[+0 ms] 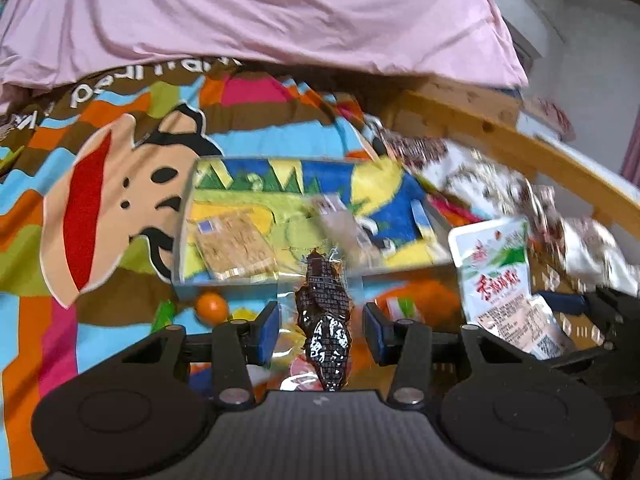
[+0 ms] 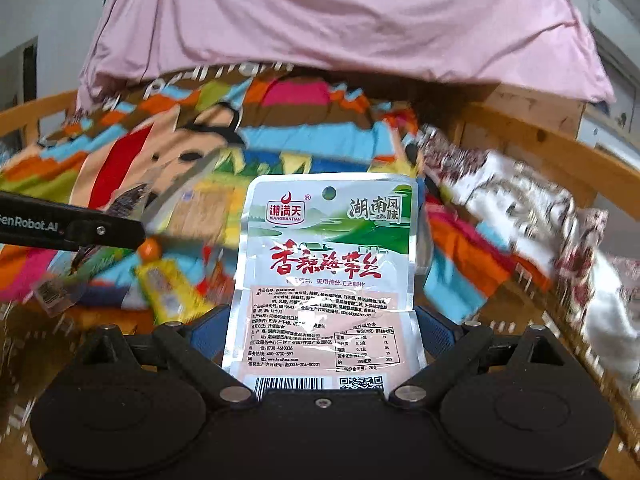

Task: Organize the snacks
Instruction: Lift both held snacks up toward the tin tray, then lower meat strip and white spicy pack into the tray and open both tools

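My left gripper (image 1: 322, 330) has its blue pads wide apart; a dark brown snack packet (image 1: 326, 320) stands upright between them, touching neither pad. Ahead lies a clear plastic tray (image 1: 188, 216) holding a cracker packet (image 1: 234, 244) and another blurred wrapped snack (image 1: 340, 220). My right gripper (image 2: 320, 332) is shut on a white and green seaweed snack pouch (image 2: 324, 264), held upright; the pouch also shows in the left wrist view (image 1: 500, 280). The left gripper's arm (image 2: 68, 226) shows at the left of the right wrist view.
A colourful cartoon blanket (image 1: 112, 200) covers the bed, with a pink sheet (image 1: 260, 12) behind. A small orange ball (image 1: 211, 307), a yellow packet (image 2: 168, 288) and other loose snacks lie near. A wooden rail (image 1: 520, 148) and floral cloth (image 2: 520, 208) stand right.
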A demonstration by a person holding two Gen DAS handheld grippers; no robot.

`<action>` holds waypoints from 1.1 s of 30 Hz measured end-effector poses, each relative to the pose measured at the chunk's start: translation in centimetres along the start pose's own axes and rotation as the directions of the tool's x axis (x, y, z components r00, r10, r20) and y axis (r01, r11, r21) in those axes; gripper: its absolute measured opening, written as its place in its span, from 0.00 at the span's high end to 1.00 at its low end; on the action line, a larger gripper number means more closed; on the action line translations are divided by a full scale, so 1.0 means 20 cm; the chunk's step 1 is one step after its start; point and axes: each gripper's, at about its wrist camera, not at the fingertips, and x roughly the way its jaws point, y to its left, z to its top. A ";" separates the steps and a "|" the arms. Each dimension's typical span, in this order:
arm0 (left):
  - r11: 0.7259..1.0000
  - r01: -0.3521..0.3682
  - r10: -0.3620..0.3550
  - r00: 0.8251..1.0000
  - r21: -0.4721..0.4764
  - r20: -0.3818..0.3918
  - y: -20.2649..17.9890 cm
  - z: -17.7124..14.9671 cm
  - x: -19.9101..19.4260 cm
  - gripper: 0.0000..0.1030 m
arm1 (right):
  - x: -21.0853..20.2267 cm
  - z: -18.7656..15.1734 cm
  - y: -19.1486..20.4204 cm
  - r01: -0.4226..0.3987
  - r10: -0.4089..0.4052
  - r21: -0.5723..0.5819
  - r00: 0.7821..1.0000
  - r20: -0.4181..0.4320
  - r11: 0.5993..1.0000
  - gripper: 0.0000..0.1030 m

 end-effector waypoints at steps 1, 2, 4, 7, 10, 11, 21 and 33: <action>1.000 -0.004 0.004 1.000 -0.005 0.013 0.01 0.02 0.00 0.53 | 0.01 0.02 -0.01 0.004 -0.004 -0.006 1.000 0.017 1.000 0.07; 1.000 -0.012 0.012 1.000 -0.008 0.024 0.01 0.04 0.01 0.53 | 0.02 0.05 -0.02 0.011 -0.010 -0.014 0.999 0.041 1.000 0.07; 1.000 -0.022 0.023 0.999 -0.014 0.045 0.02 0.10 0.03 0.53 | 0.06 0.10 -0.05 0.024 -0.022 -0.018 0.996 0.084 1.000 0.07; 0.999 -0.036 0.037 0.996 -0.017 0.083 0.03 0.19 0.07 0.53 | 0.16 0.19 -0.09 0.041 -0.042 0.010 0.989 0.144 0.999 0.07; 0.998 -0.049 0.052 0.992 -0.028 0.111 0.06 0.29 0.16 0.53 | 0.27 0.26 -0.13 0.058 -0.063 0.031 0.979 0.196 0.998 0.07; 0.998 -0.053 0.057 0.992 -0.039 0.116 0.07 0.32 0.20 0.53 | 0.31 0.29 -0.14 0.062 -0.069 0.039 0.976 0.208 0.997 0.07; 0.990 -0.083 0.091 0.994 -0.114 0.066 0.19 0.46 0.68 0.53 | 0.65 0.37 -0.28 0.047 -0.080 0.157 0.974 0.212 0.986 0.07; 0.989 -0.126 0.122 0.991 -0.075 -0.050 0.13 0.42 1.00 0.53 | 0.91 0.26 -0.31 0.032 -0.039 0.208 0.999 0.028 0.978 0.07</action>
